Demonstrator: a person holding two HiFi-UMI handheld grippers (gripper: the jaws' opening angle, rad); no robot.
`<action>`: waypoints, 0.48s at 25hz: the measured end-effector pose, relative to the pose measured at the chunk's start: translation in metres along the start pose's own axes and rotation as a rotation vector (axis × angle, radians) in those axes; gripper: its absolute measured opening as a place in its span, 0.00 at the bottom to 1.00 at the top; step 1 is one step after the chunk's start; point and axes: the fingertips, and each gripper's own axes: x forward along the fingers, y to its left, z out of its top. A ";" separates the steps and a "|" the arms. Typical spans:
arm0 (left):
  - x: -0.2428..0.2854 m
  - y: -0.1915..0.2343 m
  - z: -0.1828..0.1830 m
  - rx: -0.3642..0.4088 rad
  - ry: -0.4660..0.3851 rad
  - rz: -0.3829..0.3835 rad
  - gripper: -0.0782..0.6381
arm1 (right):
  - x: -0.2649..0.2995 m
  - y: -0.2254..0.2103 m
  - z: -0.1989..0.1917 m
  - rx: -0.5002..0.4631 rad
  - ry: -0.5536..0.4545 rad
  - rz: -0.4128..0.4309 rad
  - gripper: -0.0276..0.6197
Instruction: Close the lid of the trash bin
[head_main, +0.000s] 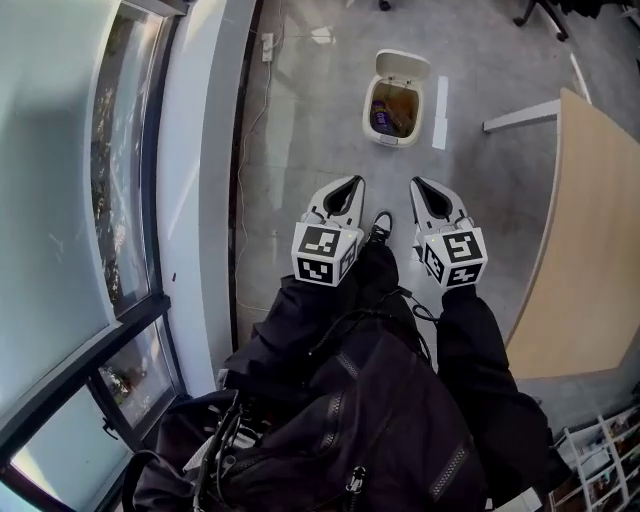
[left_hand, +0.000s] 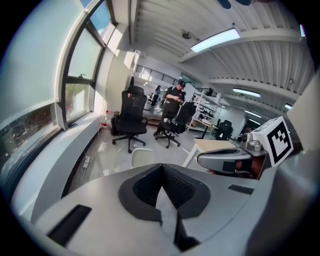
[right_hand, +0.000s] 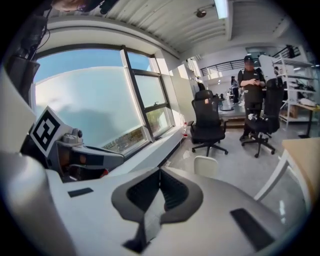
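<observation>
The trash bin (head_main: 368, 115) stood on the floor (head_main: 310, 130), its lid (head_main: 402, 66) up behind it. Nearer in, well apart from it, the left gripper (head_main: 354, 182) and right gripper (head_main: 416, 184) hung side by side. A window (head_main: 120, 150) ran along the left, a table (head_main: 590, 230) at the right.

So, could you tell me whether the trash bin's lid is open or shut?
Open: the lid is tipped back behind the trash bin, whose inside shows litter.

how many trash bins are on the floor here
1: the white trash bin, lid open, on the floor left of the table. Others may be hidden out of frame.
</observation>
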 end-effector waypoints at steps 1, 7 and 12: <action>0.008 0.010 -0.010 -0.020 0.018 0.007 0.11 | 0.015 -0.004 -0.008 -0.013 0.025 0.010 0.05; 0.033 0.067 -0.090 -0.138 0.133 0.071 0.11 | 0.090 -0.027 -0.064 -0.088 0.165 0.084 0.05; 0.047 0.111 -0.156 -0.188 0.190 0.123 0.11 | 0.137 -0.036 -0.123 -0.104 0.234 0.109 0.05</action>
